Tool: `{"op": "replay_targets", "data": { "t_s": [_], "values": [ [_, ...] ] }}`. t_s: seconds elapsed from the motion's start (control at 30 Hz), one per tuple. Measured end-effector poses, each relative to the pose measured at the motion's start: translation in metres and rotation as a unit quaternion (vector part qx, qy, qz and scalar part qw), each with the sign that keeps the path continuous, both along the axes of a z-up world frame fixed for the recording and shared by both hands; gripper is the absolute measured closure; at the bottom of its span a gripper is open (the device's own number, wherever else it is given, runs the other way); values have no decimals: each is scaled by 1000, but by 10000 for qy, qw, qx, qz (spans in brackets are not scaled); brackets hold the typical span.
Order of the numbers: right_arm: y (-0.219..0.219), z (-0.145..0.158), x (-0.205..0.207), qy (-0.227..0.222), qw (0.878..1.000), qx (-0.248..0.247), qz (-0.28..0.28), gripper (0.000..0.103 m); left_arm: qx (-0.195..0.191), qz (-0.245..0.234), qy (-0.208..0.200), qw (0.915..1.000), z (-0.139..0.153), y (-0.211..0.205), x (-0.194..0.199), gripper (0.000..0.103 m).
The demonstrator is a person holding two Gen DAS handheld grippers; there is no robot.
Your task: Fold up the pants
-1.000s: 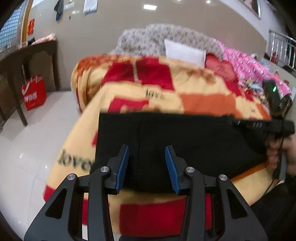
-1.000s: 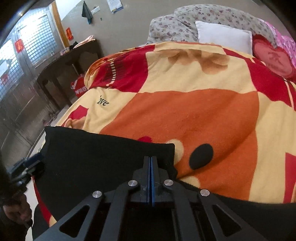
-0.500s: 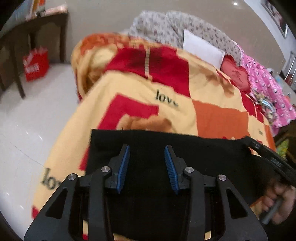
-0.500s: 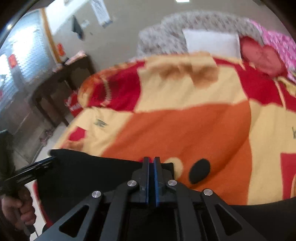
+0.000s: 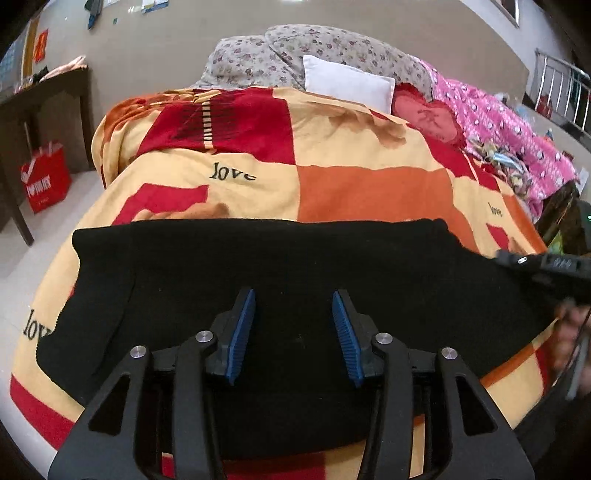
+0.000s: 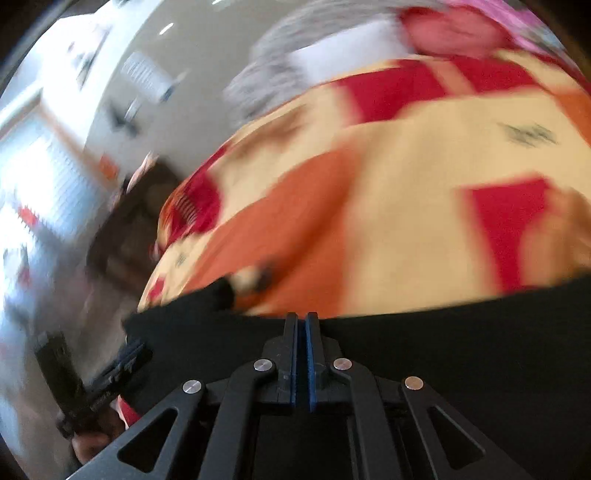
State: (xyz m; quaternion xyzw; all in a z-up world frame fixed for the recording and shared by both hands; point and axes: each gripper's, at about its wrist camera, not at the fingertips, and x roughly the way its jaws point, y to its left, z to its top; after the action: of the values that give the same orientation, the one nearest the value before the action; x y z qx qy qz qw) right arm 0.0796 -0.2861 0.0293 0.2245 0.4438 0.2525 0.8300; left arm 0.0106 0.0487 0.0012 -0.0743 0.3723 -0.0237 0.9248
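Left jaws apart over black pants [image 5: 280, 266] lying crosswise on blanket [image 5: 369, 192].

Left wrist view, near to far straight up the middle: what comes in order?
Left claw → black pants → patchwork blanket → white pillow → floral bedding → back wall.

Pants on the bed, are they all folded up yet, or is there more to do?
Partly done, it seems. The black pants lie flat in one wide band across the blanket, which looks like one fold made. The left claw is open above them, gripping nothing. The right claw looks shut at their edge, though that view is blurry. Likely left: folding the band shorter.
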Motion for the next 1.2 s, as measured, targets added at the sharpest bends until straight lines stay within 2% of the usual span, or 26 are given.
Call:
{"op": "replay_targets", "data": {
  "t_s": [0.1,0.17,0.23,0.3,0.33,0.43,0.53,0.6,0.67,0.73,0.77,0.8,0.83,0.9,0.97,1.03,1.1,1.17,1.2],
  "values": [
    [-79,-2,-4,2,9971,200,-735,102,-132,8,-11,9999,0,3,-2,58],
    [-118,-1,-10,-13,9913,-43,-1314,103,-337,7,-22,9994,-1,8,-2,58],
    [-165,-5,-21,16,9824,201,-1860,103,-510,4,-38,9987,-1,13,-3,58],
    [-186,-6,-29,57,9786,411,-2017,103,-557,1,-44,9984,0,13,-3,58],
    [-189,-3,-33,48,9785,383,-2024,103,-549,2,-44,9985,0,12,-3,58],
    [-179,20,-46,-239,9769,-221,-2113,101,-522,-21,-45,9986,1,12,-4,56],
    [-176,44,-64,-773,9796,83,-1854,100,-554,-31,-52,9984,0,13,-4,55],
    [-155,41,-65,-725,9876,-52,-1388,100,-587,-33,-54,9983,0,14,-4,55],
    [-149,25,-64,-380,9917,-367,-1170,100,-629,-43,-57,9980,0,14,-4,55],
    [-162,10,-69,-214,9859,-678,-1517,103,-682,-57,-60,9976,0,15,-4,55],
    [-178,1,-72,-244,9863,-125,-1624,103,-702,-61,-63,9975,0,16,-5,55],
    [-188,-4,-75,-185,9847,202,-1720,103,-715,-63,-64,9974,0,16,-5,55],
    [-190,-2,-77,-198,9837,228,-1771,103,-731,-65,-65,9973,0,16,-4,54],
    [-182,13,-83,-419,9799,-387,-1910,101,-775,-93,-73,9969,-1,16,-5,51],
    [-170,27,-86,-659,9797,-430,-1844,101,-763,-108,-77,9970,0,15,-4,49],
    [-152,36,-86,-802,9836,-539,-1522,100,-737,-139,-74,9972,0,13,-4,45],
    [-135,34,-78,-759,9816,-1136,-1331,100,-711,-158,-70,9973,0,12,-4,45],
    [-129,17,-72,-397,9752,-1688,-1373,100,-728,-165,-73,9972,0,12,-4,45],
    [-133,17,-75,-443,9759,-1566,-1454,100,-756,-170,-76,9970,0,12,-4,45]
  ]
}}
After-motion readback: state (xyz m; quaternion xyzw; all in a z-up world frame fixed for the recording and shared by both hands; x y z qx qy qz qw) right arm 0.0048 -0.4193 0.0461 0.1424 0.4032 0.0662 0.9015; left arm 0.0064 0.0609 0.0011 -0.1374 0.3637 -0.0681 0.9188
